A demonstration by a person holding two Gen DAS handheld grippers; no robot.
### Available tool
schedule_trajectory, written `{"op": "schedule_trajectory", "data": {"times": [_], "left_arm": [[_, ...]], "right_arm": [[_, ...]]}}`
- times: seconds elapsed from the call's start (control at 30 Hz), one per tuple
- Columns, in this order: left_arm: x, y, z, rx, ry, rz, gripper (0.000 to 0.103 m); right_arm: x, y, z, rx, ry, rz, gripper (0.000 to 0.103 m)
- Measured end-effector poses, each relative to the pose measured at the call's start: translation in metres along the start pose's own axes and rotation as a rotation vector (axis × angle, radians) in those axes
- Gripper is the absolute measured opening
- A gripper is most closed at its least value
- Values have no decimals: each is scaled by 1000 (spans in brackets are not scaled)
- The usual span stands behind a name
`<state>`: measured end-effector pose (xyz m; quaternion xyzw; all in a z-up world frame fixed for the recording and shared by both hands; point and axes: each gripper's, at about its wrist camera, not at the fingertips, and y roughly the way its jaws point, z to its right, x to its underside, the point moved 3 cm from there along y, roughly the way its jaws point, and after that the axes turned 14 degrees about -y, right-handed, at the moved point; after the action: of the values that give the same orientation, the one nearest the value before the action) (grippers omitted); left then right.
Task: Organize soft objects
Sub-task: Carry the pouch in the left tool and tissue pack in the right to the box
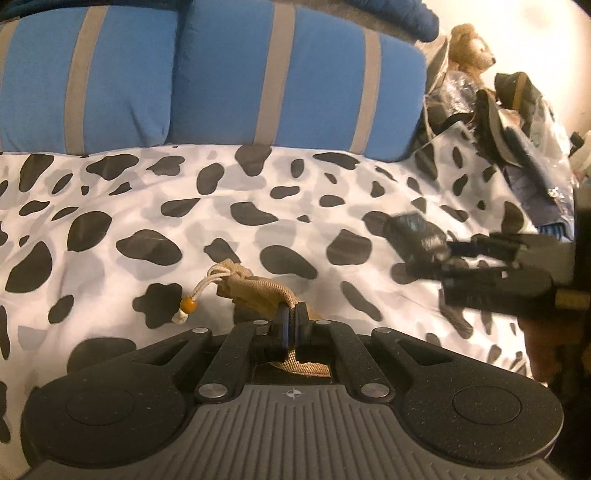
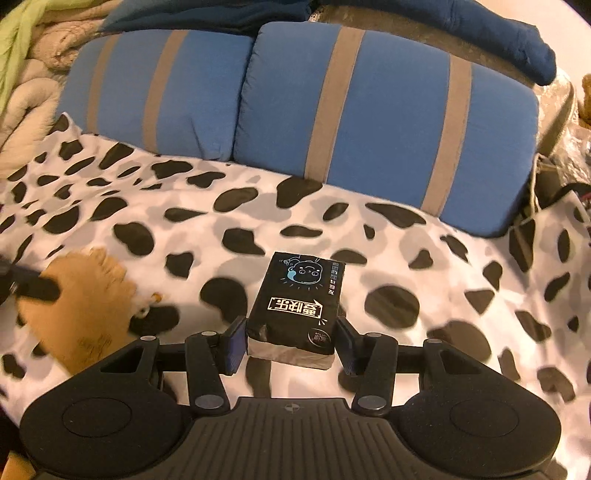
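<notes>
My left gripper (image 1: 291,325) is shut on a tan drawstring pouch (image 1: 255,291). The pouch's cord and orange bead (image 1: 189,304) dangle over the cow-print bed cover (image 1: 147,206). In the right wrist view the same pouch (image 2: 81,295) shows blurred at the left. My right gripper (image 2: 291,343) is shut on a black tissue pack (image 2: 297,306) with white print, held a little above the cover (image 2: 443,280). From the left wrist view, the right gripper (image 1: 436,254) and the pack (image 1: 413,232) hang at the right, both blurred.
Two blue pillows with grey stripes (image 2: 369,122) lie along the head of the bed. A teddy bear (image 1: 471,48) sits on bags and plastic-wrapped things (image 1: 517,122) at the right. Beige blankets (image 2: 40,74) pile at the far left, with navy cloth (image 2: 498,33) behind the pillows.
</notes>
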<state>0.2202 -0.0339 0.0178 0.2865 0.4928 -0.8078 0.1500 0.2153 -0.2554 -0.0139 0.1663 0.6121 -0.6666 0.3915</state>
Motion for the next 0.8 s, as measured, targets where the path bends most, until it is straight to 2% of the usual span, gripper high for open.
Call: {"op": "schedule_trajectory", "data": {"times": [0.33, 0.63, 0.8], "left_arm": [[40, -17, 17, 44, 13, -18, 3], [70, -34, 26, 77, 42, -36, 3], [84, -48, 25, 98, 10, -40, 3]], "right_arm": [[36, -43, -10, -24, 30, -33, 52], [57, -80, -21, -41, 74, -21, 52], [68, -99, -33, -56, 80, -15, 52]]}}
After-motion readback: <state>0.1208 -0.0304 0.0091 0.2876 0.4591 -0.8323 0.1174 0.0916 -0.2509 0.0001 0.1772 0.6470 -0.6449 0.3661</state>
